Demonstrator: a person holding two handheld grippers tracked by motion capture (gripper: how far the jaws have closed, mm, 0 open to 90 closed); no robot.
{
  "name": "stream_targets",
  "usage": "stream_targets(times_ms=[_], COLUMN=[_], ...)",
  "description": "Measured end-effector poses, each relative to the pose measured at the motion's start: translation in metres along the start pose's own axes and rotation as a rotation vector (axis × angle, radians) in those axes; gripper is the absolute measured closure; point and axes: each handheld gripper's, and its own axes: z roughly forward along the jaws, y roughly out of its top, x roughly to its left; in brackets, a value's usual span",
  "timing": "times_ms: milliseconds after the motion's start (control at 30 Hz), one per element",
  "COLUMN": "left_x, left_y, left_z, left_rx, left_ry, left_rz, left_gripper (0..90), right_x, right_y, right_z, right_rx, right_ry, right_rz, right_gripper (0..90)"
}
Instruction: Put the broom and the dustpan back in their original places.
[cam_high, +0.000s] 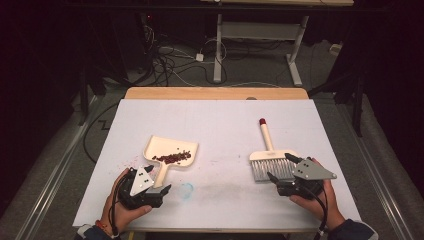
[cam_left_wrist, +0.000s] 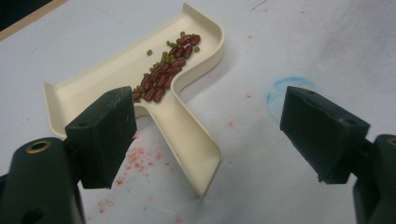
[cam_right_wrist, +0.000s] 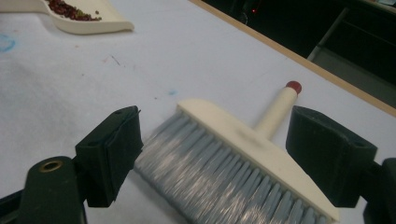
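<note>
Status at table, both grippers checked.

Left gripper (cam_high: 156, 184): in my left hand (cam_high: 122, 205), near front edge of the white table (cam_high: 220, 115). Jaws spread wide, nothing between the pads. In the left gripper view the dustpan handle (cam_left_wrist: 189, 142) runs toward the gap between the jaws; no contact with either pad.

Dustpan (cam_high: 170, 150): cream plastic, lying flat on the table left of centre, handle pointing back toward my left gripper. Load in pan: dark red beans (cam_left_wrist: 163, 74) w/ a few small green ones mixed in, heaped along the rear wall near the handle root. Some red specks on the table surface beside the pan, left side. Faint blue ring mark (cam_left_wrist: 292, 88) on the table, right of the handle.

Right gripper (cam_high: 281, 170): in my right hand (cam_high: 315, 200), right side of the table. Jaws also spread, holding nothing. In the right gripper view they stand either side of the brush bristles (cam_right_wrist: 219, 182); cannot tell if the left pad touches the bristle edge.

Brush (cam_high: 270, 162): cream head, grey bristles facing me, handle pointing away w/ red tip (cam_high: 262, 121). Lying flat, well apart from the dustpan.
</note>
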Motion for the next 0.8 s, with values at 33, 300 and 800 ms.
stream_targets(times_ms=[33,300,800], left_x=[0.0,0.001,-0.002], left_y=[0.0,0.003,0.003], left_z=[0.0,0.002,0.002], left_rx=[0.0,-0.007,-0.005], left_ry=[-0.002,-0.003,-0.005], left_rz=[0.0,0.014,0.007], left_gripper=[18.1,17.9,17.8], right_x=[0.001,0.005,0.008], right_y=[-0.002,-0.02,-0.023], right_z=[-0.001,-0.007,-0.007], right_rx=[0.005,0.029,0.036], right_ry=[0.0,0.027,0.034], right_rz=[-0.003,0.02,0.009], right_gripper=[18.3,18.2,18.2])
